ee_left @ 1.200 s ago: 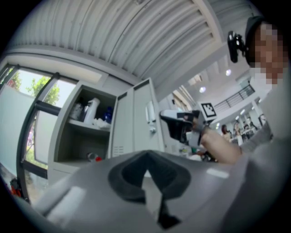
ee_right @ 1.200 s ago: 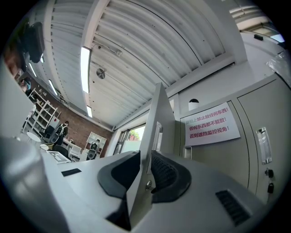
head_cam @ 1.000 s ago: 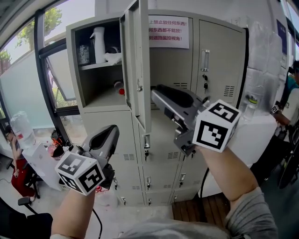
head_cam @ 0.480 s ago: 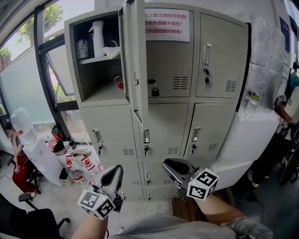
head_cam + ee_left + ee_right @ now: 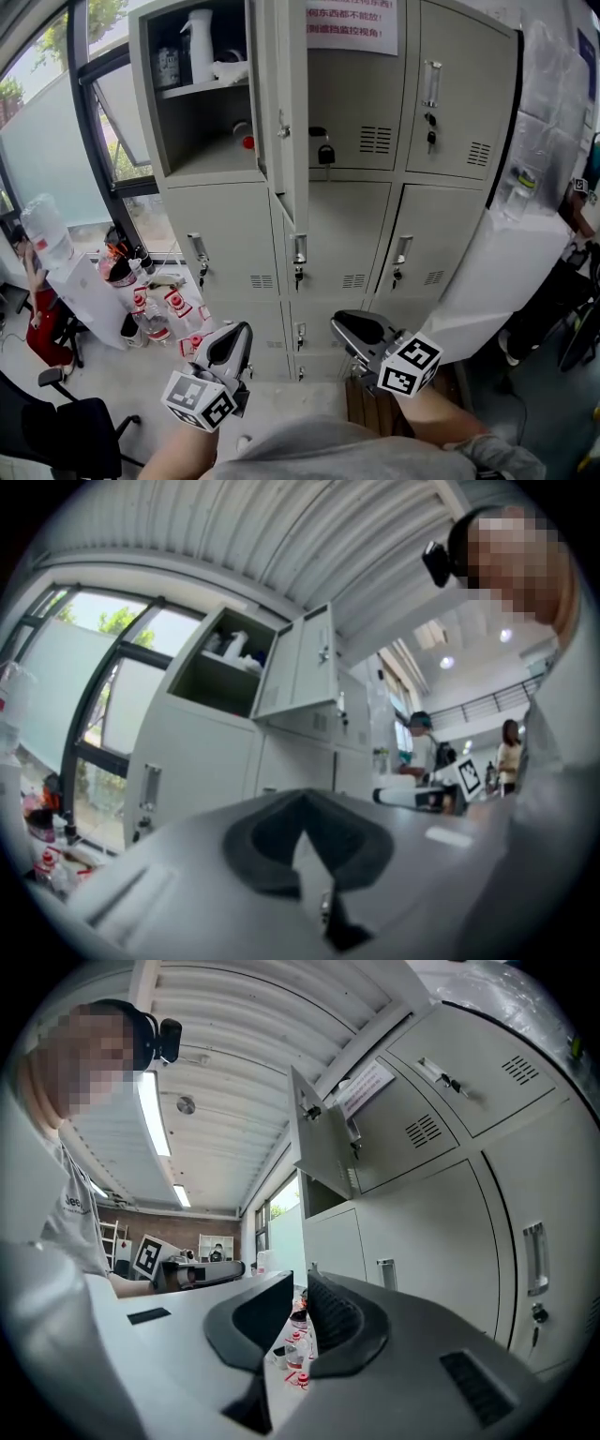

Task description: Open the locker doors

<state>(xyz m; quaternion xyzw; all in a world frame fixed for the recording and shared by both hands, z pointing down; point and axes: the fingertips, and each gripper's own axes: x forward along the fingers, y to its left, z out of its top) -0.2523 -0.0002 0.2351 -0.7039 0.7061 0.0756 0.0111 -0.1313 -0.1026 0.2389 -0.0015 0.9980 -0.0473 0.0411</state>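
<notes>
The grey locker cabinet (image 5: 234, 244) fills the head view. Its top-left door (image 5: 286, 122) stands swung out, edge-on to me, over a compartment with a white spray bottle (image 5: 198, 42). The other doors are closed; the top-middle one carries a padlock (image 5: 325, 152). Both grippers hang low near my body, well short of the doors. My left gripper (image 5: 239, 330) is shut with nothing in it (image 5: 305, 794). On my right gripper (image 5: 341, 324) the jaws stand a narrow gap apart, with nothing between them (image 5: 298, 1279). The open door (image 5: 323, 1147) also shows in the right gripper view.
Several bottles (image 5: 150, 309) and a water jug (image 5: 42, 248) sit on the floor at the left, by the window. A black chair (image 5: 66, 431) is at the lower left. A white wrapped block (image 5: 506, 272) leans against the cabinet's right side.
Both grippers have dropped from locker height to low by my body. The right one had been up at the middle doors, hiding the padlock, which now shows.
</notes>
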